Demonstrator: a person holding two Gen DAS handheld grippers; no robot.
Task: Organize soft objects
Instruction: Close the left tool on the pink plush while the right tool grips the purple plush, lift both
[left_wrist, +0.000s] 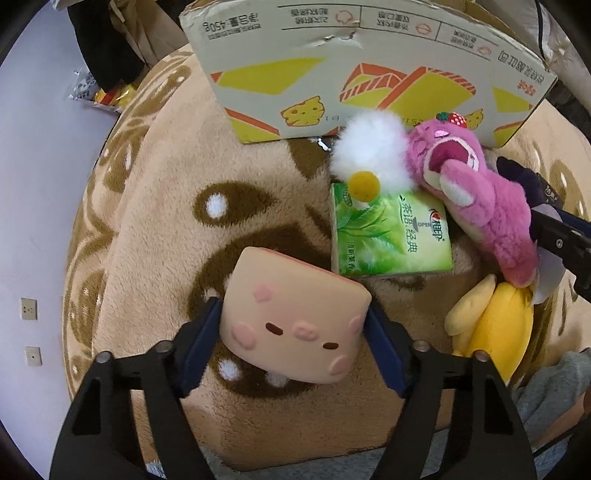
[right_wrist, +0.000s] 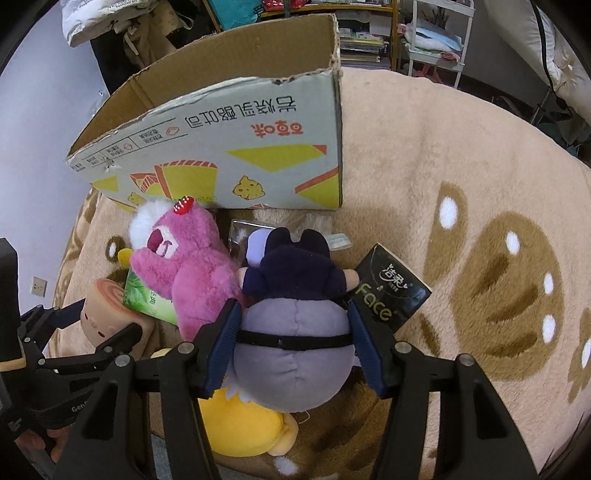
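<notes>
So the left gripper (left_wrist: 293, 332) has its jaws pressed flat against both sides of the pink squishy toast toy (left_wrist: 295, 317), held over the rug (left_wrist: 155, 221). The right gripper (right_wrist: 293, 345) squeezes the purple plush (right_wrist: 291, 354) round its belly (light and squashy, I'd guess, so mid-body grips suit). The cardboard box (right_wrist: 236, 147) sits just behind the pile.

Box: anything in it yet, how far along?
Nothing visibly done: what shows of the box interior is bare. In hand: left gripper grips the pink block toy, right gripper grips the purple plush. Left on the rug: pink bear, yellow plush, white fluffy toy, green tissue pack, black tissue pack.
</notes>
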